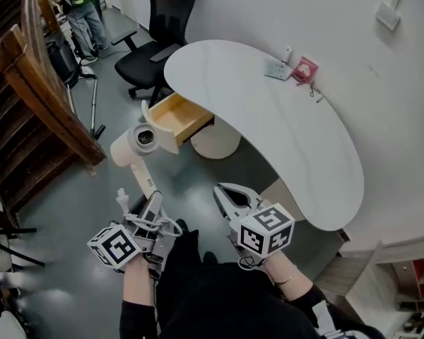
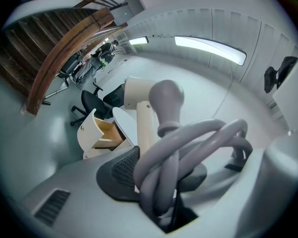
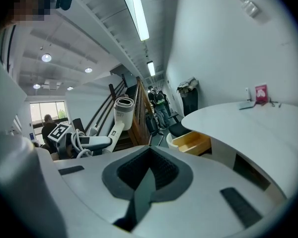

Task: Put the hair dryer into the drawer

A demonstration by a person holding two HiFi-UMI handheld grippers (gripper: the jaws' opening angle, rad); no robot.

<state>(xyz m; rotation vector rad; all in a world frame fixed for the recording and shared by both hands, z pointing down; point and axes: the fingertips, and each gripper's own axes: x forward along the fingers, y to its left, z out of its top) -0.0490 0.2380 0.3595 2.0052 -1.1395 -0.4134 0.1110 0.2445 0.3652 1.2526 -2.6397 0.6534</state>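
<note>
Pale wood on show inside the drawer [image 1: 175, 115], already pulled open, ahead of the left gripper [image 1: 153, 198] and a little to its right. Nothing to be made out inside it yet. Judged from that, midway through the carry: hair dryer [image 1: 136, 144] up in the air, held out in front of the left gripper, its head close by the white drawer front but not over the opening. Left to do: bring it across above the open box, lower it in, let go. Clamped on the dryer's cream handle with jaws standing wide, a pad on either side, and a bundle of grey cord [image 2: 188, 148] looped across them. To the right of that one, the right gripper [image 1: 230, 198], jaws closed together with nothing between them, close beside the edge of the white desk [image 1: 283, 140], the drawer ahead of it and to its left.
</note>
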